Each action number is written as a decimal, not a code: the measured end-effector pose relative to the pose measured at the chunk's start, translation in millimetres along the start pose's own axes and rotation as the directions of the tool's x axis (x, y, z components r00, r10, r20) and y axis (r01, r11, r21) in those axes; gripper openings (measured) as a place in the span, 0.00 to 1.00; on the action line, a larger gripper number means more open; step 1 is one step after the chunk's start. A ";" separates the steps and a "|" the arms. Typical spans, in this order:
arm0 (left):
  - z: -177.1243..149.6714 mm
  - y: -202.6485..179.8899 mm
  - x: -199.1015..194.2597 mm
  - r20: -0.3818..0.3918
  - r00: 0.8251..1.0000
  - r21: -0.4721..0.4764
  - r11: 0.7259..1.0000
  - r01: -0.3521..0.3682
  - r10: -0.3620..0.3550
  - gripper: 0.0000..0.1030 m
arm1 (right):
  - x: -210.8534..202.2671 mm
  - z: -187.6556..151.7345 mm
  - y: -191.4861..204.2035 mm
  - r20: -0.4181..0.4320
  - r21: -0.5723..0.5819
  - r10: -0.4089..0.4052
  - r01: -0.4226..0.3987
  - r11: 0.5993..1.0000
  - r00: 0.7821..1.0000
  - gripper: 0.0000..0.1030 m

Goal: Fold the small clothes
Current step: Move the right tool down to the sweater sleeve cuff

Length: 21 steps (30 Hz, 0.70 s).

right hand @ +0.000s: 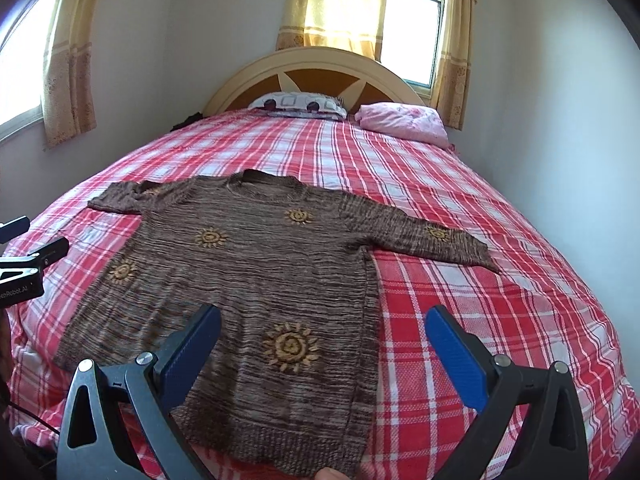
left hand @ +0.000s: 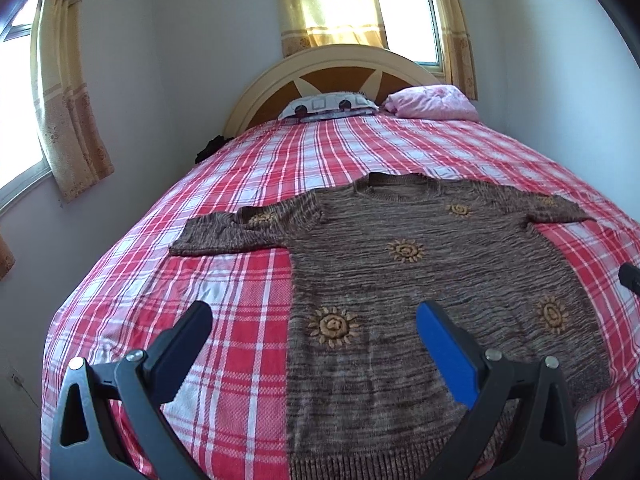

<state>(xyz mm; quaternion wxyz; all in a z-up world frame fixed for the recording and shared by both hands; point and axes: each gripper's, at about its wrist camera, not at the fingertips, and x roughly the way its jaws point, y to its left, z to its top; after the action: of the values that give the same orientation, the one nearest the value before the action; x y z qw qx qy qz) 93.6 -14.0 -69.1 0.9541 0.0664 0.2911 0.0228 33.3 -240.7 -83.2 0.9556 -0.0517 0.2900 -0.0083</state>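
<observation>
Brown knit: the sweater point(left hand: 420, 280) lies flat and face up on the near half of the bed, neck toward the far headboard, hem toward the near edge, both sleeves spread out to left and right.
Why spread so: laid open like this, every edge and sleeve can be reached, which I judge to be the starting layout for a fold; no fold shows yet.
Left gripper point(left hand: 316, 334): fingers wide apart, holding nothing, poised above the sweater's left side edge near the hem.
Right gripper point(right hand: 324, 334): fingers wide apart and empty, above the right side edge near the hem.
Why held there: one tool over each lower side suits taking the hem corners or side seams together, by my reading.
Bedsheet point(left hand: 240, 280): red and white plaid, fairly smooth under the garment.
Far end: patterned pillow point(left hand: 328, 106) and pink bundle point(left hand: 434, 102) against the headboard point(left hand: 332, 60), well apart from the sweater.
Containers: none visible; no basket or box for finished clothes.
</observation>
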 end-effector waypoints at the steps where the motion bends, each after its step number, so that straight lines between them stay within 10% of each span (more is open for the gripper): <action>1: 1.9 -1.0 3.1 -0.003 1.000 0.007 1.000 -0.005 0.005 1.00 | 5.4 1.3 -3.7 -0.009 -0.001 -0.004 0.004 1.000 1.000 0.99; 21: 42.9 -17.2 111.4 -0.115 0.992 0.091 0.995 -0.044 0.054 1.00 | 125.8 39.0 -78.8 -0.164 -0.003 -0.086 0.087 0.996 0.983 0.99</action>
<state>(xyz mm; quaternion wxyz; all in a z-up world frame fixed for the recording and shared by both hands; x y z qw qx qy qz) 210.1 -26.7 -97.8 0.9307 0.1143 0.3455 0.0372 160.7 -321.1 -112.3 0.9273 -0.0615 0.3652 -0.0546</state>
